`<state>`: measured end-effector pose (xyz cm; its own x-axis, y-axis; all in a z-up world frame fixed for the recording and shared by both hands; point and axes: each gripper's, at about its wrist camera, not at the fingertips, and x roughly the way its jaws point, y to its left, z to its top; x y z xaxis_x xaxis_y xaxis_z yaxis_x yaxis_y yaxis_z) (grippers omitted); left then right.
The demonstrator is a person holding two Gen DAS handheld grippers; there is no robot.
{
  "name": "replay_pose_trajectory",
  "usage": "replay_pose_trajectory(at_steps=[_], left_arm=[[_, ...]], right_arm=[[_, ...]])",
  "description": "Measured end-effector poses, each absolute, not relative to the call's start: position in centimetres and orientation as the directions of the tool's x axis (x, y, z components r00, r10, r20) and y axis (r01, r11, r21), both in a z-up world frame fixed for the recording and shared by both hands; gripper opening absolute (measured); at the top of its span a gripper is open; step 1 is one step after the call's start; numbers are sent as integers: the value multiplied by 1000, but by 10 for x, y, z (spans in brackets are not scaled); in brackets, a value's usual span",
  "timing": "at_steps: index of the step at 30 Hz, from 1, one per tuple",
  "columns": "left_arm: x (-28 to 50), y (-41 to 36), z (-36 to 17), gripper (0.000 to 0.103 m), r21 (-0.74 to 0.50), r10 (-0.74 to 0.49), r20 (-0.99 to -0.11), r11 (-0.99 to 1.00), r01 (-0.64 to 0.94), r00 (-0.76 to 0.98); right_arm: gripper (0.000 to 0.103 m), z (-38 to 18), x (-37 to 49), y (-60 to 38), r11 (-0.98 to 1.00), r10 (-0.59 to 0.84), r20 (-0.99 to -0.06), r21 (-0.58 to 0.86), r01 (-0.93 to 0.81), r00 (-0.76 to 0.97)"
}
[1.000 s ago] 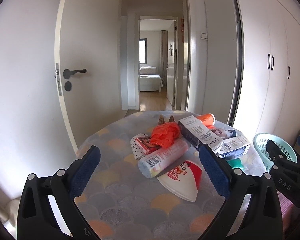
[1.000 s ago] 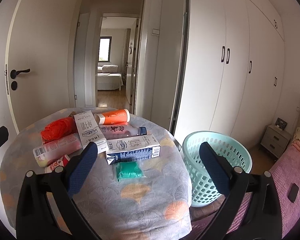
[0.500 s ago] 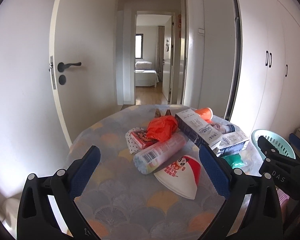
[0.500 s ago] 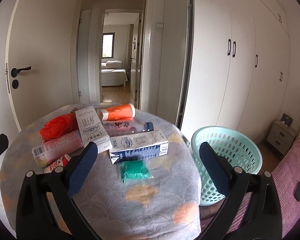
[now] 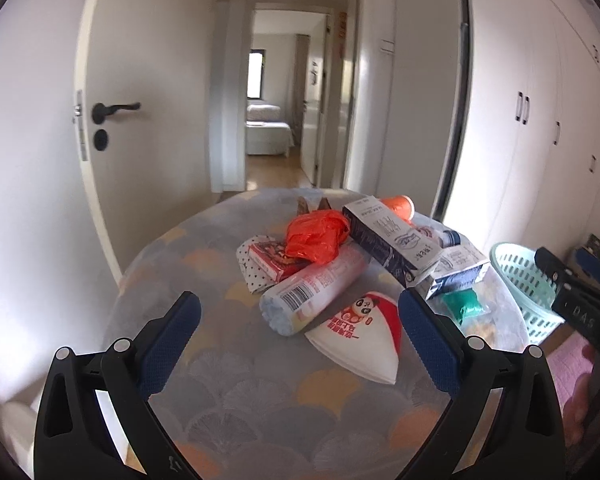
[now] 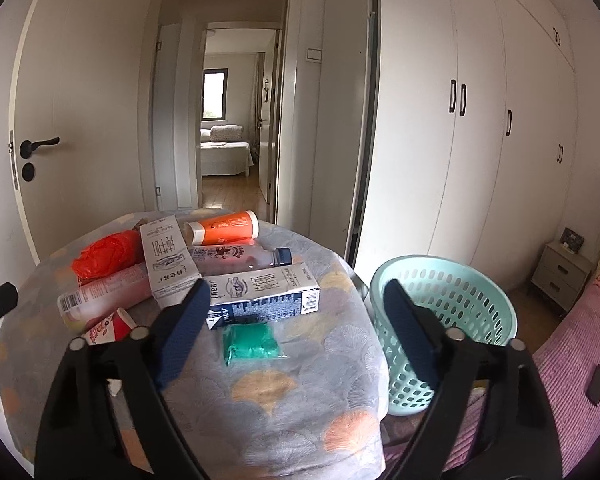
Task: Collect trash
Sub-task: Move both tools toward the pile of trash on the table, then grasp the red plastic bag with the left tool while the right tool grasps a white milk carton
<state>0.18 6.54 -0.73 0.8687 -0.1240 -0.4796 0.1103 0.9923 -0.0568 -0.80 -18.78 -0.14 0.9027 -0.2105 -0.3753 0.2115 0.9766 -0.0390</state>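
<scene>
Both grippers, left (image 5: 299, 330) and right (image 6: 296, 318), hang spread wide, holding nothing. Two cartons (image 6: 262, 294), two bottles (image 6: 224, 227) and one green packet (image 6: 252, 343) lie ahead on the table (image 6: 268, 408); one basket (image 6: 446, 328) stands right.

A round table (image 6: 268, 396) wears a grey cloth patterned with fan-shaped scallops in grey, orange and pale yellow. On it lie a crumpled bright orange plastic bag (image 5: 316, 236), a white and navy carton (image 6: 260, 294), an orange bottle with white ends (image 6: 224, 227), a pinkish clear bottle with a dark blue cap (image 6: 240, 258), a green packet (image 6: 250, 342), and a white and red wrapper printed with a panda face (image 5: 360, 336). Beside the table stands a mint green basket (image 6: 444, 332) with a perforated wall. Both tools have black frames and blue textured pads (image 5: 172, 344).
</scene>
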Motion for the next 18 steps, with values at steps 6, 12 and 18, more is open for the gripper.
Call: replay_pose_trajectory(at_steps=[6, 12, 18], left_arm=[[37, 74, -1, 94, -49, -233, -521, 969, 244, 821], [92, 71, -10, 83, -76, -334, -620, 926, 370, 710], [147, 65, -5, 85, -102, -332, -673, 927, 362, 661]], right_arm=[[57, 7, 8, -183, 990, -138, -395, -31, 137, 908], [57, 19, 42, -164, 1000, -30, -413, -13, 27, 910], [63, 15, 86, -143, 998, 57, -469, 3, -63, 881]])
